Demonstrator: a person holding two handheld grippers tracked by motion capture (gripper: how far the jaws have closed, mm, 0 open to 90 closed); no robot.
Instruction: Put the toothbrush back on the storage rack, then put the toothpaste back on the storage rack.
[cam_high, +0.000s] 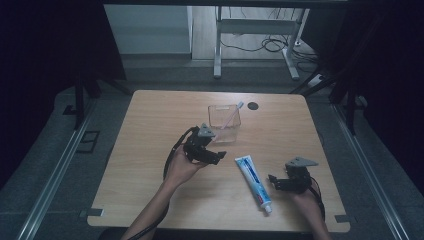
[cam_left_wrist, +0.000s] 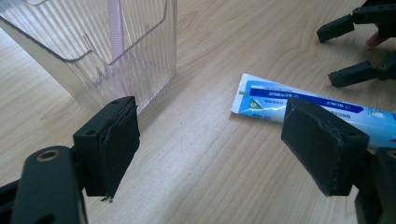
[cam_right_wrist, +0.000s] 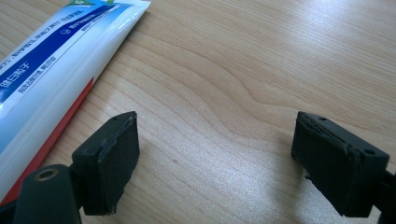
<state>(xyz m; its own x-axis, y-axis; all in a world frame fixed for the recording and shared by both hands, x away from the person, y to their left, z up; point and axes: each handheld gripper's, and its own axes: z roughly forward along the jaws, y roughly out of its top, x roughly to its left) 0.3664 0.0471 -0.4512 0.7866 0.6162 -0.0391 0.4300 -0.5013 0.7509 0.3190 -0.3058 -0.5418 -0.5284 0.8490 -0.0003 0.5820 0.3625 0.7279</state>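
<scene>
1. Toothpaste tube (cam_high: 253, 180) lay flat on the wooden table (cam_high: 150, 165), right of centre and toward the near edge, cap end nearest, flat crimped end pointing far-left toward the clear holder (cam_high: 224, 122).
2. Clear ribbed holder (cam_left_wrist: 100, 51) stood upright at mid-table, beyond the tube and apart from it, already housing a pink toothbrush (cam_high: 231, 115) leaning against its far-right corner.
3. Step judged in hand: pick-up of the tube for placing in the holder, not yet begun.
4. Best done, by judgement: approach from above across the tube's narrow width near its middle, not along its length; jaws lowered until close to the wood, then closed gently, since a soft tube would buckle or slip under a hard pinch.
5. Afterwards: tilted upright before the holder, kept clear of the toothbrush handle, to avoid tipping the light plastic holder.
6. Left gripper (cam_high: 217, 156) held wide open and empty, just near-left of the holder, pointing right toward the tube's flat end (cam_left_wrist: 299, 105); touched nothing.
7. Right gripper (cam_high: 274, 180) likewise wide open and empty, just right of the tube (cam_right_wrist: 51, 70), low over bare wood; no contact seen.
</scene>
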